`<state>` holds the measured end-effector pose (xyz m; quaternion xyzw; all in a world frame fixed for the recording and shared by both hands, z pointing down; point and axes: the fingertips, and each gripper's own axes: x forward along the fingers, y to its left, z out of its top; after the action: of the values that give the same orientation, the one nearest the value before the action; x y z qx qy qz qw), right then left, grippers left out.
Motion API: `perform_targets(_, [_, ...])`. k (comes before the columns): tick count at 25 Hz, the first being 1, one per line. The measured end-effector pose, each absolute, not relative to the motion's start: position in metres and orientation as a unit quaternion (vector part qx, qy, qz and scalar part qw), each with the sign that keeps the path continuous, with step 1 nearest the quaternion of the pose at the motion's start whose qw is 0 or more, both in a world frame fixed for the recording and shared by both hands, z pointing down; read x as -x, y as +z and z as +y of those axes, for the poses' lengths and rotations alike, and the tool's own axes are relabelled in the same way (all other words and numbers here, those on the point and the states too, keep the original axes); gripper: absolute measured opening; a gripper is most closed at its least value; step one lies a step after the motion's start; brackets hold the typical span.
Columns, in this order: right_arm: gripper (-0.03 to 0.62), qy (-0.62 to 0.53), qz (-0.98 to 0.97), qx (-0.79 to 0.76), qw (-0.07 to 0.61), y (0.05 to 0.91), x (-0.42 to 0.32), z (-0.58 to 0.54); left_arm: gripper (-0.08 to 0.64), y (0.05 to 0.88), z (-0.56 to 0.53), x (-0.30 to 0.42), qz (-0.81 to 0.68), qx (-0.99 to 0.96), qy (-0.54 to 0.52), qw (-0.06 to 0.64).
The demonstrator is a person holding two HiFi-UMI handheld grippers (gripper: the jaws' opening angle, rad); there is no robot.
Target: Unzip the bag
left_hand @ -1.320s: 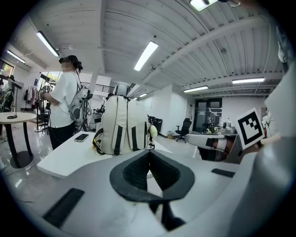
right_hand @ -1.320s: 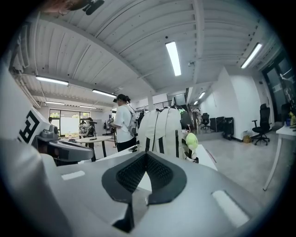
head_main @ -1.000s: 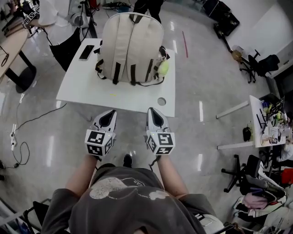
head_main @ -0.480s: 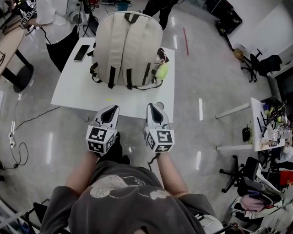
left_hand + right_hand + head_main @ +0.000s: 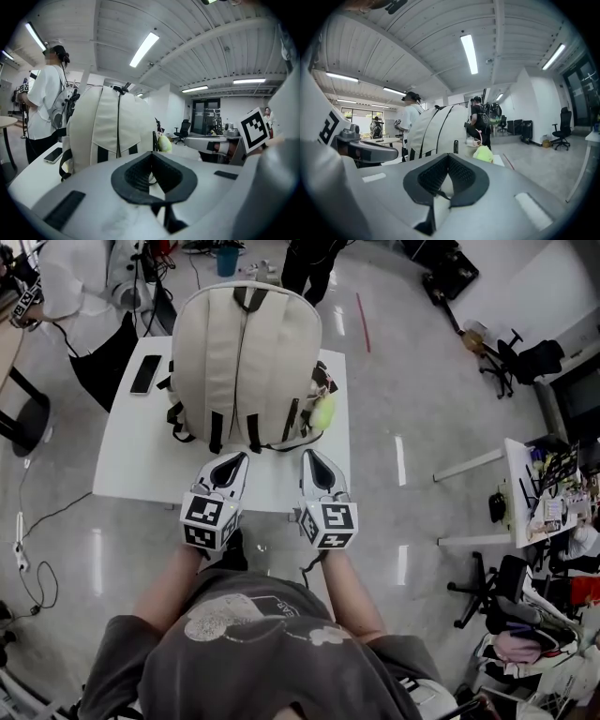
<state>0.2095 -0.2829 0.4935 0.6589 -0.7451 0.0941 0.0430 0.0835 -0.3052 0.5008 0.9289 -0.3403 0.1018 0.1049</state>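
Observation:
A cream backpack [image 5: 242, 357] with dark straps stands upright on the white table [image 5: 131, 463]; its centre zip runs down the front panel [image 5: 117, 122]. A yellow-green soft toy [image 5: 322, 412] hangs at its right side. My left gripper [image 5: 233, 459] is shut and empty over the table's near edge, just short of the bag's base. My right gripper [image 5: 310, 457] is also shut and empty, level with it and below the toy. In the left gripper view the gripper [image 5: 152, 155] points at the bag; in the right gripper view the gripper [image 5: 448, 157] faces the backpack [image 5: 440, 129] and the toy [image 5: 483, 153].
A phone [image 5: 145, 374] lies on the table left of the bag. A person in a white shirt [image 5: 80, 277] stands at the far left, another person [image 5: 305, 259] behind the table. Office chairs [image 5: 487, 582] and a cluttered desk [image 5: 539, 488] stand at the right.
Both grippers have come forward from the floor side to the table's near edge, close to the backpack's base. Their jaws have stayed shut.

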Motion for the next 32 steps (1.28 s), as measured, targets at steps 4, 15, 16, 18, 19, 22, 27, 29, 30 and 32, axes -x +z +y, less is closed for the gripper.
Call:
perform_targets(4, [0.000,0.094,-0.742,-0.662,0.052,0.496,-0.205,-0.310,0.006,0.500,-0.331,-0.090,-0.325,-0.935,0.099,0.105])
perform_targets(15, [0.032,0.112,-0.719,-0.679,0.095,0.521,-0.207,-0.357,0.006,0.513,-0.374,-0.102,-0.284,-0.947,0.100,0.115])
perform_targets(16, [0.038,0.114,-0.716,-0.682,0.098,0.523,-0.208,-0.360,0.006,0.514,-0.376,-0.105,-0.279,-0.949,0.101,0.112])
perform_targets(18, [0.055,0.118,-0.711,-0.685,0.106,0.529,-0.209,-0.366,0.006,0.517,-0.379,-0.109,-0.269,-0.951,0.100,0.113])
perform_targets(19, [0.062,0.120,-0.709,-0.686,0.112,0.532,-0.210,-0.369,0.006,0.519,-0.382,-0.110,-0.267,-0.951,0.099,0.118])
perform_targets(22, [0.076,0.124,-0.704,-0.688,0.125,0.539,-0.212,-0.375,0.006,0.526,-0.389,-0.110,-0.269,-0.949,0.101,0.129])
perform_targets(27, [0.078,0.133,-0.705,-0.686,0.124,0.546,-0.217,-0.384,0.006,0.531,-0.395,-0.110,-0.282,-0.944,0.114,0.128])
perform_targets(29, [0.075,0.138,-0.714,-0.674,0.129,0.549,-0.215,-0.388,0.006,0.532,-0.395,-0.110,-0.290,-0.941,0.119,0.127])
perform_targets(30, [0.040,0.140,-0.721,-0.665,0.132,0.550,-0.213,-0.388,0.006,0.531,-0.395,-0.111,-0.293,-0.940,0.121,0.126])
perform_targets(32, [0.038,0.139,-0.733,-0.652,0.134,0.549,-0.210,-0.386,0.006,0.529,-0.393,-0.113,-0.299,-0.938,0.125,0.126])
